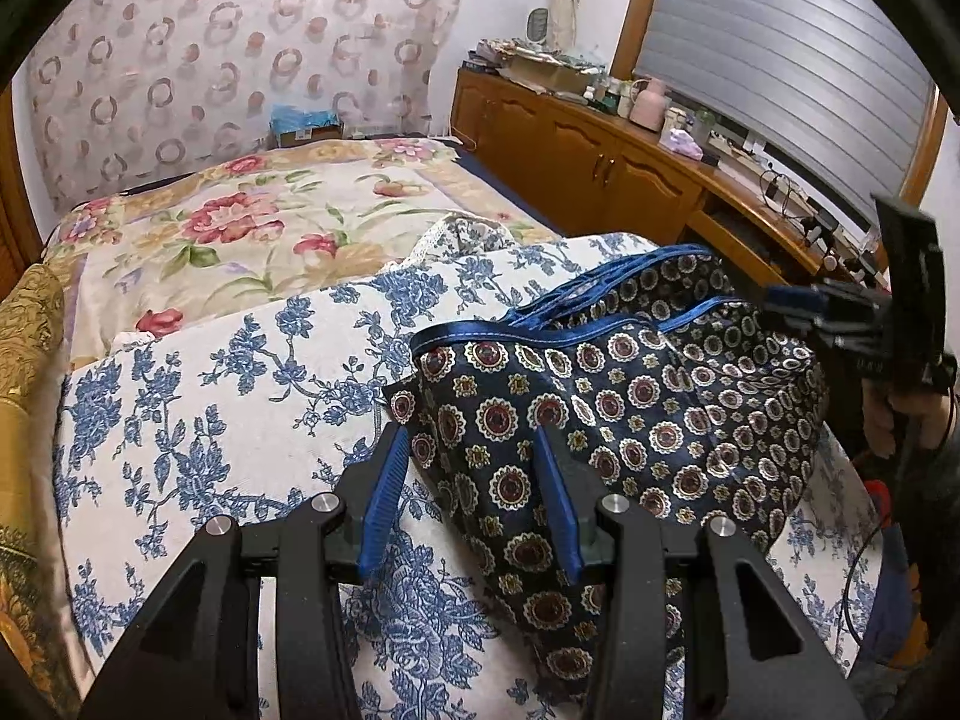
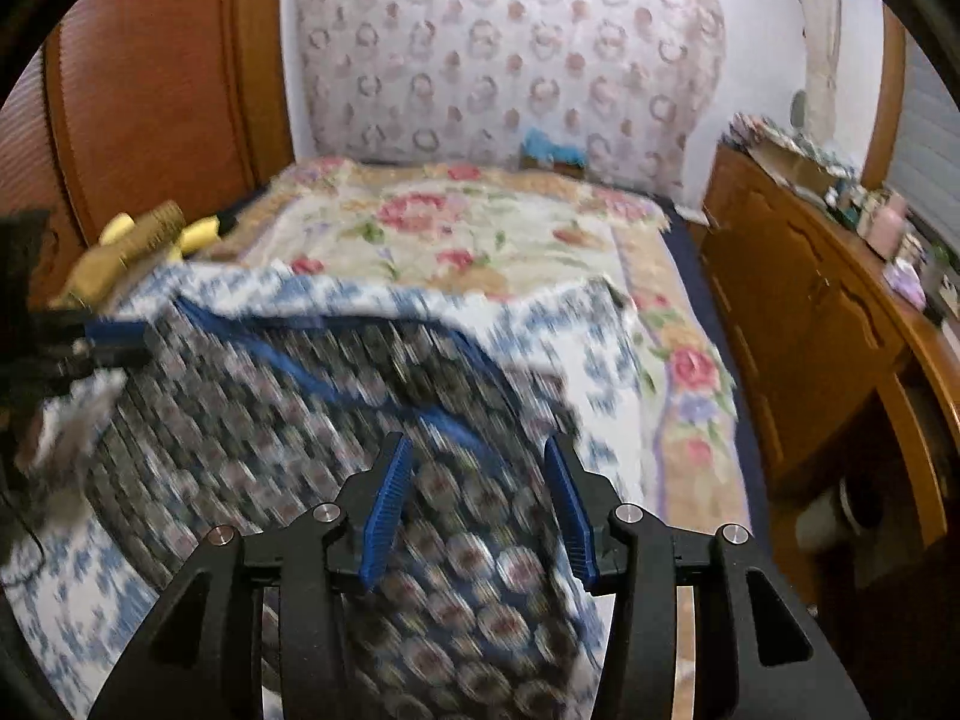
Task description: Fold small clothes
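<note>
Both my tongs gape wide, gripping nothing: left gripper [image 1: 474, 498] straddles the shorts' [image 1: 630, 420] near edge, right gripper [image 2: 480, 510] hovers over them. The shorts lie bunched on the blue-flowered cloth [image 1: 228, 372]. Closing now, I might pinch that cloth too.

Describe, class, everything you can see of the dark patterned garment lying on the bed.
The dark patterned garment is thin navy cloth printed with rows of red-and-cream medallions and edged in shiny blue trim. It lies rumpled, not flat, on a white cloth with blue flowers spread over the bed. The left gripper is open, its fingers straddling the garment's near left edge. The right gripper is also open above the cloth; that view is blurred. The kind of garment cannot be told.
</note>
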The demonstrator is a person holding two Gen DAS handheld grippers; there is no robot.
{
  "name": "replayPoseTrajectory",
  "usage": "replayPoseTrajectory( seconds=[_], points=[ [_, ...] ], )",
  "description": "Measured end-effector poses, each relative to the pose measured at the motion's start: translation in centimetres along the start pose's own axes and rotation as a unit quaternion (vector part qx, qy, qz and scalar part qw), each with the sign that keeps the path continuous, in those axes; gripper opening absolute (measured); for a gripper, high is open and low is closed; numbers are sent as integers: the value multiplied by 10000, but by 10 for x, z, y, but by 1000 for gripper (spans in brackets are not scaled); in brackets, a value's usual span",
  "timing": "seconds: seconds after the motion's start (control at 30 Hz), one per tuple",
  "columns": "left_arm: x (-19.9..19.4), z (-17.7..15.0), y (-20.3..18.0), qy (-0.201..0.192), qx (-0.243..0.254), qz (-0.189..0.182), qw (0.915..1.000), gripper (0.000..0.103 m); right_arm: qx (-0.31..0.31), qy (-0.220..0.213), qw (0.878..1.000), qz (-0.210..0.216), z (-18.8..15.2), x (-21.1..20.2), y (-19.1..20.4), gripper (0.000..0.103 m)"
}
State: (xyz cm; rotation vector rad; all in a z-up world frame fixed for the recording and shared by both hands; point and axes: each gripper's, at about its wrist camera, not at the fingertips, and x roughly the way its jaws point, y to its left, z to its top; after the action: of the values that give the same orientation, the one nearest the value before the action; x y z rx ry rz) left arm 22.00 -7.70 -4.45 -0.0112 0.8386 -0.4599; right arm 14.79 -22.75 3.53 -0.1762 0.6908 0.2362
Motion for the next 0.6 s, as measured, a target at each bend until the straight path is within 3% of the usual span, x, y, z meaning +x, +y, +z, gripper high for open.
replayPoseTrajectory(
  seconds=[0.2, 0.23, 0.3, 0.37, 0.6],
  points=[
    [8, -2, 2, 106, -42, 70, 9999, 44, 222, 273, 9992, 197, -13, 11, -5, 45],
    [8, -2, 2, 112, -48, 79, 9999, 44, 193, 260, 9991, 257, -12, 10, -4, 35],
    [8, -2, 2, 117, -60, 107, 9999, 44, 95, 257, 9989, 373, -8, 12, -3, 27],
    [9, -2, 3, 132, -65, 131, 9998, 44, 19, 224, 9989, 418, -3, 15, -5, 12],
    [23, -2, 3, 361, -84, 105, 9993, 44, -78, -117, 9995, 289, 12, 10, -11, 7]
  ],
)
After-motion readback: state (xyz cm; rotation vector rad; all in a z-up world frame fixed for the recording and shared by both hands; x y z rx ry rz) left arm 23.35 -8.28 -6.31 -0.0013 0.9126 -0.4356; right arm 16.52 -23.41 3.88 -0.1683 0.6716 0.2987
